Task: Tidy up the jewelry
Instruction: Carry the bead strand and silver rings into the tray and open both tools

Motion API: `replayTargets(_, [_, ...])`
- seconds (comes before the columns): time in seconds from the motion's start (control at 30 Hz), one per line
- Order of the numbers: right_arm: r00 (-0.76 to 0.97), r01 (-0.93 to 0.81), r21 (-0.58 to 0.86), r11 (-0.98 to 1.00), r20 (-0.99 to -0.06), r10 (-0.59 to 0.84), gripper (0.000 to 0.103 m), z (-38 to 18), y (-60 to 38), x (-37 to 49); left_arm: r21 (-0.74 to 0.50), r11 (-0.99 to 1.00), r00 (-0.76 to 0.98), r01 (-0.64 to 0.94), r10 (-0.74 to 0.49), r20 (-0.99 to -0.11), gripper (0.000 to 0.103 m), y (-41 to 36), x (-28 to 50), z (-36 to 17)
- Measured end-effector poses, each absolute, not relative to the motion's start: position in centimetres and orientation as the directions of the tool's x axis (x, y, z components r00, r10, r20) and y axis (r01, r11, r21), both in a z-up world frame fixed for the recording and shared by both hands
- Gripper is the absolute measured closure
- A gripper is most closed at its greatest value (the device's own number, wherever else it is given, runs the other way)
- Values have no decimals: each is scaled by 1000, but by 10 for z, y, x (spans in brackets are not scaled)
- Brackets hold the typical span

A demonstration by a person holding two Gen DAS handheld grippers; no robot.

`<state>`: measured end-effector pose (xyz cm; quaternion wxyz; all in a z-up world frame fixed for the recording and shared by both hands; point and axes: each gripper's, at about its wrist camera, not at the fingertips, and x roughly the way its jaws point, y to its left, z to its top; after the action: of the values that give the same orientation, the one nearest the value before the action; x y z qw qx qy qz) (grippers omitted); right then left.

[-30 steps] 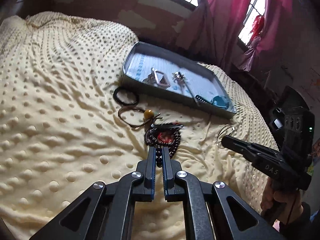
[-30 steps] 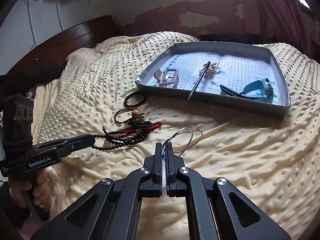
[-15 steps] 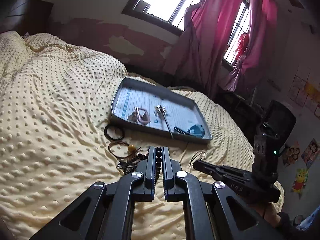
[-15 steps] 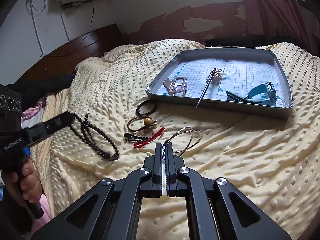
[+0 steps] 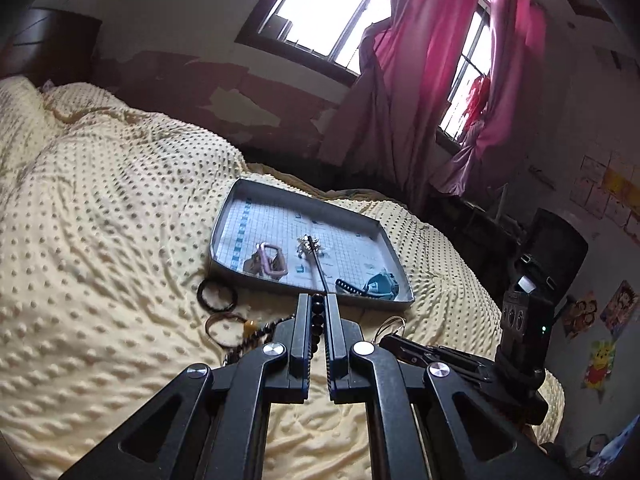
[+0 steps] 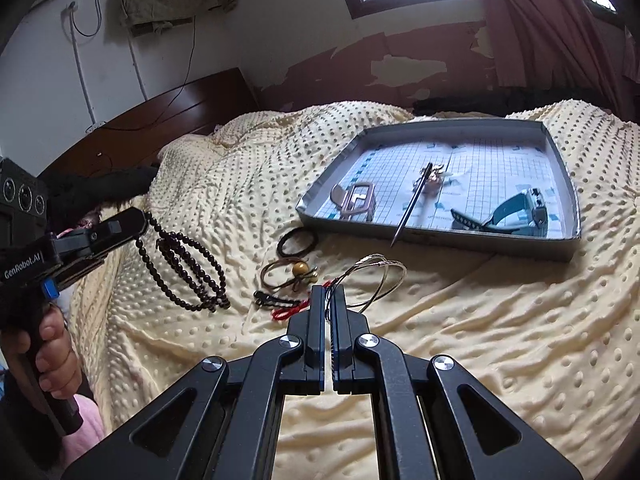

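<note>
beads [image 6: 182,268] now higher, between left fingers [image 6: 124,222]

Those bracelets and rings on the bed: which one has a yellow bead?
The thin brown cord loop between the plain black hair tie and wire bangles.

Left gripper [image 5: 318,300]: raised, fingers pinched together, pointing 12 o'clock.
Right gripper [image 6: 329,294]: low, fingers nearly closed.
Hand [image 6: 52,354]: wraps left grip.
</note>
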<state>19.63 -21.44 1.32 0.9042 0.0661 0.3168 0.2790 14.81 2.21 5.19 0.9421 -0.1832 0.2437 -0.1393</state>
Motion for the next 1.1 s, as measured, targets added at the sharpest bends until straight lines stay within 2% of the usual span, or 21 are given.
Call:
replayTargets(0.2, [703, -416, 304, 857, -490, 515, 100, 21, -229, 223, -375, 905, 827, 202, -363, -430, 97, 9, 192, 87])
replayTargets(0.43, [764, -388, 243, 889, -455, 458, 100, 40, -232, 270, -349, 913, 839, 210, -352, -416, 97, -6, 246, 105])
replayTargets(0.57, [760, -389, 231, 892, -467, 452, 100, 39, -234, 295, -347, 917, 836, 194, -340, -430, 97, -13, 286, 93])
replayTargets(0.77, [705, -385, 309, 870, -510, 493, 100, 11, -246, 317, -404, 896, 816, 183, -368, -446, 97, -21, 331, 56])
replayTargets(1.1, [645, -358, 359, 862, -572, 507, 100, -15, -253, 327, -438, 886, 765, 150, -385, -516, 97, -40, 353, 8])
